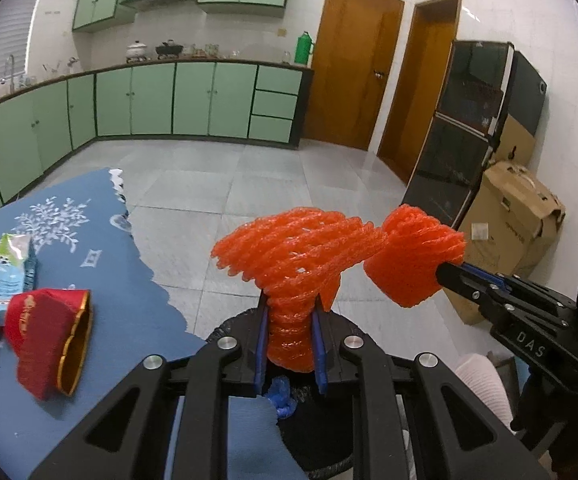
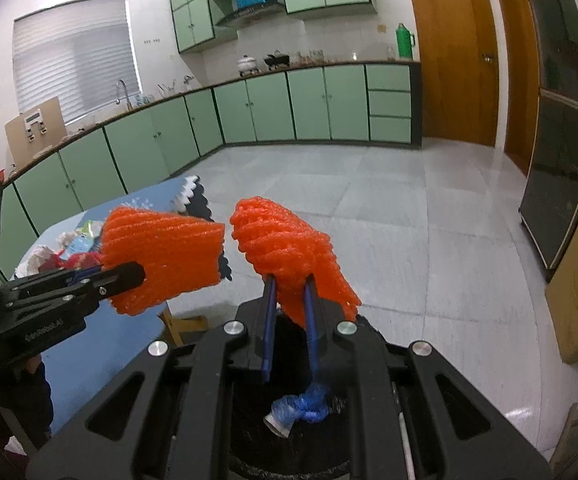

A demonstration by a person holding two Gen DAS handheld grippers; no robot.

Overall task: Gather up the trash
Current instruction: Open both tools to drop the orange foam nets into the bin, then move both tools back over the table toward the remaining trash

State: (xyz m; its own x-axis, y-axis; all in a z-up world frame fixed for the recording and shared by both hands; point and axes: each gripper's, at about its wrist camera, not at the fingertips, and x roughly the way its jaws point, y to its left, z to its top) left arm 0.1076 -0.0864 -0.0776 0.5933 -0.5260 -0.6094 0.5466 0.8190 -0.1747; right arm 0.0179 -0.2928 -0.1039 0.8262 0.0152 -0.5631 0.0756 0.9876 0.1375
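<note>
Orange foam netting is what both grippers carry: the left gripper [image 1: 289,332] has its jaws closed on one orange foam net sleeve [image 1: 289,256], squeezing its near end into a narrow neck while the far end fans out; the right gripper [image 2: 289,292] is clamped shut on a second foam net [image 2: 289,248] in the same way. Both pieces hang in the air side by side, just apart, above a black bin [image 2: 249,420] that sits low and near, with a crumpled blue wrapper [image 2: 301,404] already inside. The mesh looks very light, soft and springy; it crushes readily under the pads and should spring back and drop freely once released, so any pinch on its body is hold enough. To the left stands a table with a blue cloth [image 1: 129,280] bearing more litter: a red paper cup [image 1: 53,340] on its side and a small carton [image 1: 9,272]. Beyond lie a pale tiled floor [image 1: 289,184], green cabinets [image 1: 193,100] and wooden doors [image 1: 353,76].
</note>
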